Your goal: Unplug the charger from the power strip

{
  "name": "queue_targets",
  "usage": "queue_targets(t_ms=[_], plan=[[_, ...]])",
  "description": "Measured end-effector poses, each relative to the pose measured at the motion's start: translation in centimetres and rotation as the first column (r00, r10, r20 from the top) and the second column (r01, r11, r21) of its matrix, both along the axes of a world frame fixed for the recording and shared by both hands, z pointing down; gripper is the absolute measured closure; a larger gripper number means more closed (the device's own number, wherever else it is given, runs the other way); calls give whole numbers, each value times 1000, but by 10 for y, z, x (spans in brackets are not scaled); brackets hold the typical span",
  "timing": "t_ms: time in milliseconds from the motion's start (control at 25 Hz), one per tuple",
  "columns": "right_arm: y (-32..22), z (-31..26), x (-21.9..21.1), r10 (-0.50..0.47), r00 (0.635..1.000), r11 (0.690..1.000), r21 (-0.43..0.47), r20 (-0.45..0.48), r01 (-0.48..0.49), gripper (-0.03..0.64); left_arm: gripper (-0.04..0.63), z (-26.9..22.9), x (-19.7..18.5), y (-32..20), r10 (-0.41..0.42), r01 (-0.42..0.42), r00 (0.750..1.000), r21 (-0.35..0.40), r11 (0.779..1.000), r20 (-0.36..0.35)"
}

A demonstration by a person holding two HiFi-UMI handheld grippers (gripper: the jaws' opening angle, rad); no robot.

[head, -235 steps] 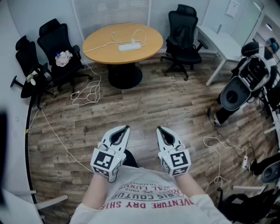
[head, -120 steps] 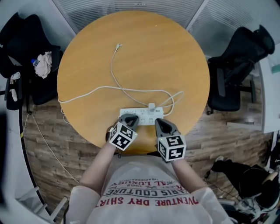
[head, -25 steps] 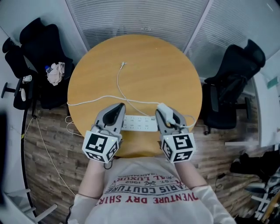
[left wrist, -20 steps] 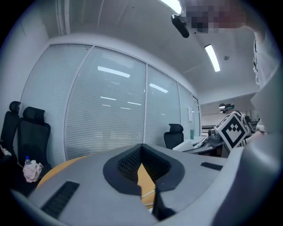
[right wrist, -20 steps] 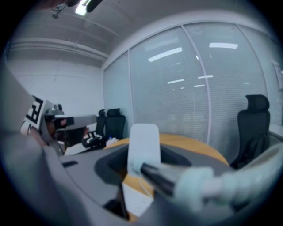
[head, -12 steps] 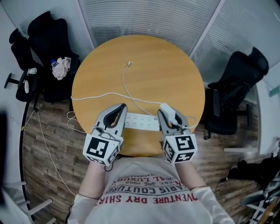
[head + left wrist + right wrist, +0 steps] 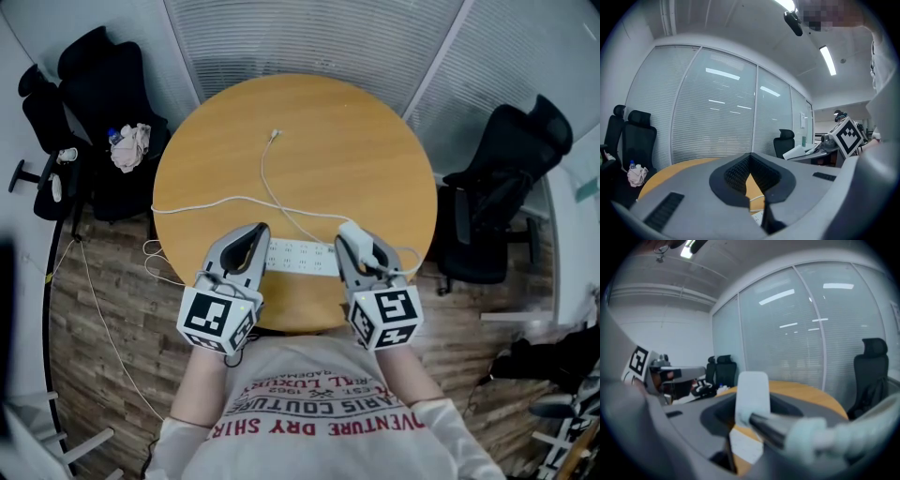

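Note:
In the head view a white power strip (image 7: 302, 256) lies near the front edge of the round wooden table (image 7: 356, 141). My right gripper (image 7: 352, 240) is shut on the white charger (image 7: 348, 229) and holds it above the strip's right end, pulled out of it. The right gripper view shows the charger (image 7: 752, 397) upright between the jaws, its cable plug (image 7: 773, 427) sticking out and the strip (image 7: 746, 446) below. The charger's thin white cable (image 7: 267, 187) trails across the table. My left gripper (image 7: 253, 232) hovers over the strip's left end, shut and holding nothing.
Black office chairs stand to the left (image 7: 94, 75) and right (image 7: 497, 187) of the table; a crumpled cloth (image 7: 129, 148) lies on the left one. The strip's white cord (image 7: 94, 281) runs off the table's left side onto the wooden floor. Blinds cover the glass wall behind.
Several seconds ago the charger sat plugged in the strip with both grippers at it; now it is out, in the right gripper. Over the last second hardly anything has shifted.

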State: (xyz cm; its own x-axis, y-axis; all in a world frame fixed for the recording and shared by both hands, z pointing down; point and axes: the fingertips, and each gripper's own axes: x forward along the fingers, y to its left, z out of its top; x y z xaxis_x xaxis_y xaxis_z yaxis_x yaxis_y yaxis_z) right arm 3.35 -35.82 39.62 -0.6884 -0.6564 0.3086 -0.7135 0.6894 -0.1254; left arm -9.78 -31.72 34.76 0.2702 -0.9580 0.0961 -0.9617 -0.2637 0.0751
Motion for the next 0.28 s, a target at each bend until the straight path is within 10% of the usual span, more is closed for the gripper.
queue_targets(t_ms=[280], plan=[[8,2,-1,3,1000,1000,-22,3,-3,462,563,-1,-2,7,10,-10,1000,-6,1000,-7]])
